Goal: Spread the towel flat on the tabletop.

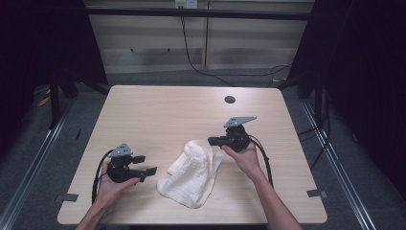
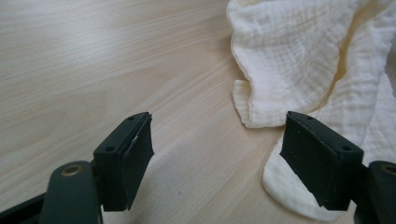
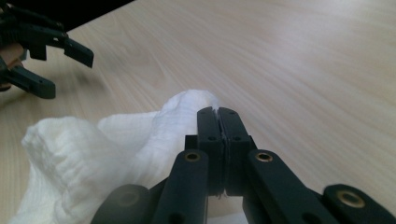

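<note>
The right gripper [image 3: 218, 112] is clenched, its two black jaws pressed flat together with a thin edge of the white muslin cloth [image 1: 191, 172] pinched between them; in the right gripper view the fabric rises to a peak just at the jaw tips and drapes away to their left. The left gripper [image 2: 217, 140] is released, jaws spread wide, with bare wooden table [image 1: 158, 110] between them and the cloth's near hem lying just ahead of and under its right-hand jaw. In the high view the cloth sits crumpled between the two grippers, one corner lifted toward the right gripper [image 1: 215, 141], the rest slumped on the table just beside the left gripper [image 1: 149, 165].

The step in hand looks like taking a second hold so the cloth can be spread or folded. To do it well, the left gripper should slide forward low along the table, straddle a single layer at the hem rather than the bunched fold, and close only once fabric sits deep between the pads. The right should hold steady and slightly raised, keeping the edge taut without dragging the cloth away.
</note>
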### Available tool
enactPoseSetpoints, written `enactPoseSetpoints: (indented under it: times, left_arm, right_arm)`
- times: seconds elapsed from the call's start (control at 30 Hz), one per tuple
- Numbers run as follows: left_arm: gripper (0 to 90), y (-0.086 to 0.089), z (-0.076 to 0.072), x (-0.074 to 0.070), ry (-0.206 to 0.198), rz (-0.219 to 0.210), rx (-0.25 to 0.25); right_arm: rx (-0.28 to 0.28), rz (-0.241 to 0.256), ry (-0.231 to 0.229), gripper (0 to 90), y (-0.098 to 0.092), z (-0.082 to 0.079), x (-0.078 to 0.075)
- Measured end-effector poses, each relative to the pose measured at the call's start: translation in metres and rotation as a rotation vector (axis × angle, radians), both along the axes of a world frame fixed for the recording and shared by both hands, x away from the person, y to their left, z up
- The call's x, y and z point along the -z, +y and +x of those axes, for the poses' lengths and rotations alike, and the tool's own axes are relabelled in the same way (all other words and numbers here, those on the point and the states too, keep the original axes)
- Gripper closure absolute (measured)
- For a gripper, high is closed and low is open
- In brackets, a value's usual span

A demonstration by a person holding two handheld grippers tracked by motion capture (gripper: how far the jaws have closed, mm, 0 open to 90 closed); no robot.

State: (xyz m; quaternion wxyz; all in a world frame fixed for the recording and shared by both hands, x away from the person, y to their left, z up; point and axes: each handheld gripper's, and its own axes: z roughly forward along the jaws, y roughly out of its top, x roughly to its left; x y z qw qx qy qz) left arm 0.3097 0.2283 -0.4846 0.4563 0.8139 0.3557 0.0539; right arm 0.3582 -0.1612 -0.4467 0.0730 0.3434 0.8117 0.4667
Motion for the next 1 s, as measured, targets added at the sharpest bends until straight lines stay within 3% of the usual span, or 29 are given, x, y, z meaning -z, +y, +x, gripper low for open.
enactPoseSetpoints:
  times: [0.2, 0.23, 0.33, 0.37, 0.43, 0.57, 0.63, 0.67, 0.73, 0.87, 1.0]
  left_arm:
    - [24.5, 0.002, 0.0, 0.0, 0.0, -0.007, -0.009]
    - [24.5, 0.002, 0.0, 0.0, 0.0, -0.007, -0.009]
    - [24.5, 0.003, 0.001, 0.0, 0.001, -0.01, -0.014]
    - [24.6, 0.003, 0.001, 0.0, 0.001, -0.01, -0.014]
    - [24.5, 0.003, 0.001, -0.001, 0.0, -0.01, -0.018]
    - [24.6, 0.004, 0.001, -0.001, -0.001, -0.012, -0.024]
    - [24.6, 0.004, 0.001, -0.001, -0.001, -0.014, -0.025]
    - [24.6, 0.005, 0.001, -0.001, 0.0, -0.015, -0.026]
    - [24.6, 0.005, 0.001, -0.001, 0.0, -0.014, -0.028]
    - [24.6, 0.006, 0.002, -0.001, -0.002, -0.016, -0.034]
    - [24.6, 0.006, 0.001, -0.001, -0.001, -0.019, -0.035]
  right_arm:
    - [0.013, 0.031, -0.056, 88.9, -0.003, 0.004, -0.034]
    - [0.013, 0.031, -0.056, 88.9, -0.003, 0.004, -0.034]
    - [0.016, 0.043, -0.096, 89.0, -0.002, 0.005, -0.057]
    - [0.016, 0.043, -0.096, 89.0, -0.002, 0.005, -0.057]
    - [0.018, 0.048, -0.134, 89.0, -0.001, 0.008, -0.079]
    - [0.028, 0.062, -0.176, 89.0, -0.001, 0.012, -0.106]
    - [0.03, 0.061, -0.185, 89.0, -0.002, 0.013, -0.111]
    - [0.035, 0.064, -0.206, 89.0, -0.002, 0.016, -0.126]
    - [0.036, 0.064, -0.216, 89.0, -0.002, 0.017, -0.131]
    - [0.051, 0.092, -0.281, 89.0, -0.004, 0.019, -0.169]
    - [0.028, 0.136, -0.311, 89.0, -0.004, 0.012, -0.183]
